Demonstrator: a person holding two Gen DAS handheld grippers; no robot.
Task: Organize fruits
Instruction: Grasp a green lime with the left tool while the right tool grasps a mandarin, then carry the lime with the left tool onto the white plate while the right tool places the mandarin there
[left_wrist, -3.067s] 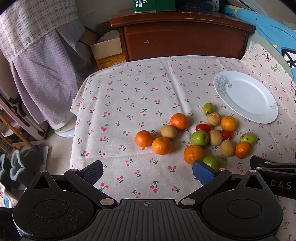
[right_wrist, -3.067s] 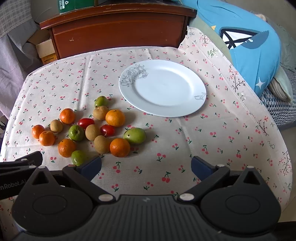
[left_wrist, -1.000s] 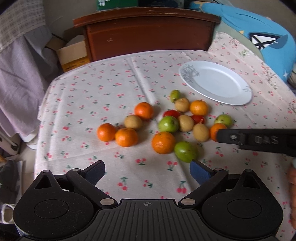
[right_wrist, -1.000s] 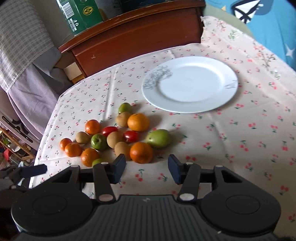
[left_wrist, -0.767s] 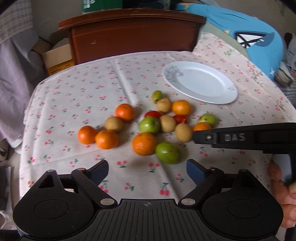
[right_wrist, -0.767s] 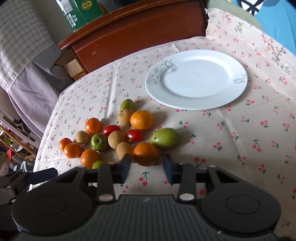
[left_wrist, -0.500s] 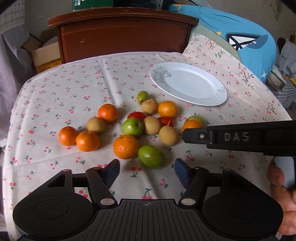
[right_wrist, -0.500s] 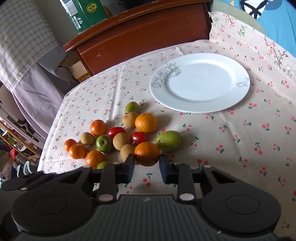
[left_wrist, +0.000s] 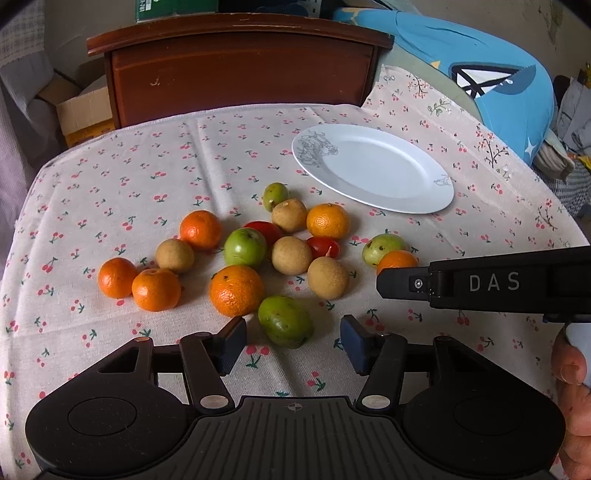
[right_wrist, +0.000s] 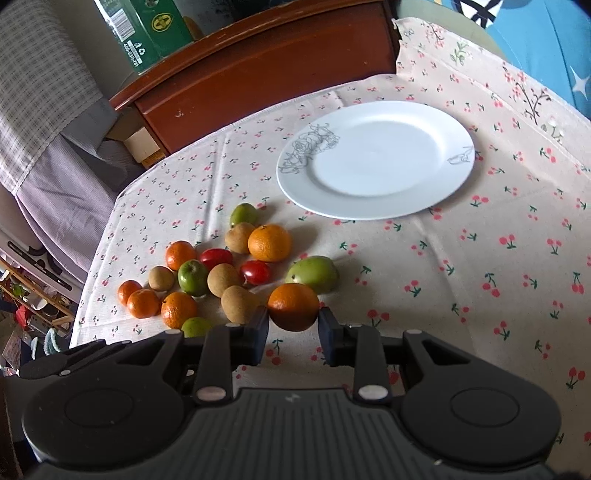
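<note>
Several oranges, green fruits, brown fruits and red tomatoes lie clustered on the cherry-print tablecloth (left_wrist: 147, 177). A white plate (left_wrist: 373, 166) sits empty at the far right; it also shows in the right wrist view (right_wrist: 376, 158). My right gripper (right_wrist: 293, 328) is shut on an orange (right_wrist: 293, 306), the nearest of the pile, beside a green fruit (right_wrist: 314, 274). From the left wrist view the right gripper's body (left_wrist: 480, 284) covers most of that orange (left_wrist: 397, 258). My left gripper (left_wrist: 291, 343) is open, its jaws on either side of a green fruit (left_wrist: 285, 320) without touching it.
A dark wooden cabinet (left_wrist: 240, 70) stands behind the table with a green box (right_wrist: 147, 29) on top. A blue cushion (left_wrist: 480, 77) lies at the right. A cardboard box (left_wrist: 83, 110) and hanging cloth (right_wrist: 44, 110) are at the left.
My right gripper has narrowed and closed on the nearest orange. My left gripper has moved in toward the pile and narrowed around the near green fruit.
</note>
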